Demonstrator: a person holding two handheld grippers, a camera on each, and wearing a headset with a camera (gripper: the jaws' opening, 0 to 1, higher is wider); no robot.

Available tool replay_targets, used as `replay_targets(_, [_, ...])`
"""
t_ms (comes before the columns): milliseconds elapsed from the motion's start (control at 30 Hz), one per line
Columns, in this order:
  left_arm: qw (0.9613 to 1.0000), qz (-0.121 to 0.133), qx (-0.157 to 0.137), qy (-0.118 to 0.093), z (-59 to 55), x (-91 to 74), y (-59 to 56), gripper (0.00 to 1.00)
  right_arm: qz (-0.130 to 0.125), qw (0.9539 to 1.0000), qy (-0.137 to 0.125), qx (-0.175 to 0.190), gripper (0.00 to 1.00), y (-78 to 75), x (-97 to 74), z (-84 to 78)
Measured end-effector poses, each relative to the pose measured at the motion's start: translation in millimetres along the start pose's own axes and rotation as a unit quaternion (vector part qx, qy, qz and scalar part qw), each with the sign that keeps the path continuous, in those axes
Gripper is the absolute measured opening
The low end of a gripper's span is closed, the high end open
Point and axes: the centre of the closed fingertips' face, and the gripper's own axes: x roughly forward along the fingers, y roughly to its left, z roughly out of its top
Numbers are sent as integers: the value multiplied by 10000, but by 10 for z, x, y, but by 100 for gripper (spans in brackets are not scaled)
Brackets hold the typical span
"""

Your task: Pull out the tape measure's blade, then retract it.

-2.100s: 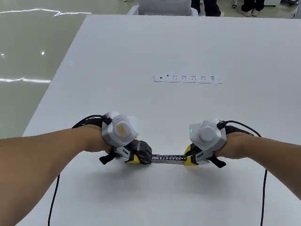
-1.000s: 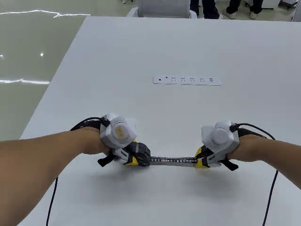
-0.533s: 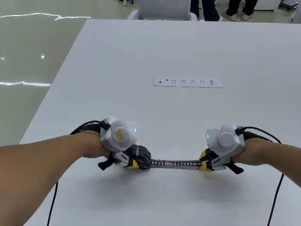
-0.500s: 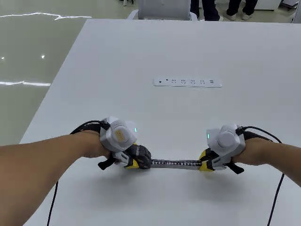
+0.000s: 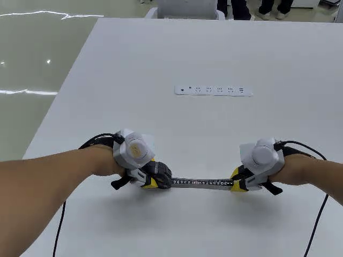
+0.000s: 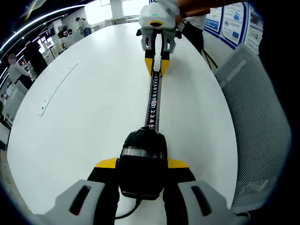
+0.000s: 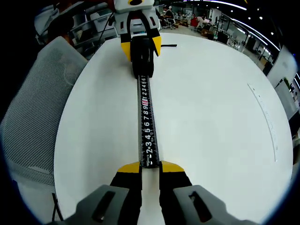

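Head view: on the white bench [image 5: 187, 53], on the person's side of the power strip [image 5: 213, 90], the left gripper [image 5: 154, 180] clamps the tape measure case [image 5: 160, 173]. The right gripper [image 5: 236, 185] pinches the end of the blade [image 5: 202, 183].

Left gripper view: its jaws hug the case, and the power strip lies well apart from it.

Right gripper view: its yellow-tipped jaws are closed on the blade's tip, well apart from the power strip.

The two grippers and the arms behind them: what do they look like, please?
The left gripper and the right gripper each have a pale grey housing with a round cap; the left cap bears a yellowish disc. Their jaws are black with yellow tips. A thin black cable runs back from each. The forearms are bare up to the picture's edge.
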Motion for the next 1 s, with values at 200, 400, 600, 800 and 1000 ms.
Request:
replay_targets(200, [10000, 2, 9, 3, 2, -6, -4, 31, -2, 10000, 30, 21, 12, -7, -21, -54])
replay_targets(400, [10000, 4, 12, 2, -2, -4, -3, 31, -4, 10000, 58, 38, 12, -5, -39, -87])
replay_targets(600, [10000, 9, 1, -1, -6, -1, -5, 31, 2, 9999, 104, 26, 12, -11, -63, -132])
replay_targets(800, [10000, 10, 2, -8, -7, -1, -9, 31, -13, 9999, 104, 50, 12, -17, -82, -171])
replay_targets(1000, [10000, 9, -1, -5, -13, -3, -6, 31, -9, 9999, 116, 17, 11, -20, -94, -190])
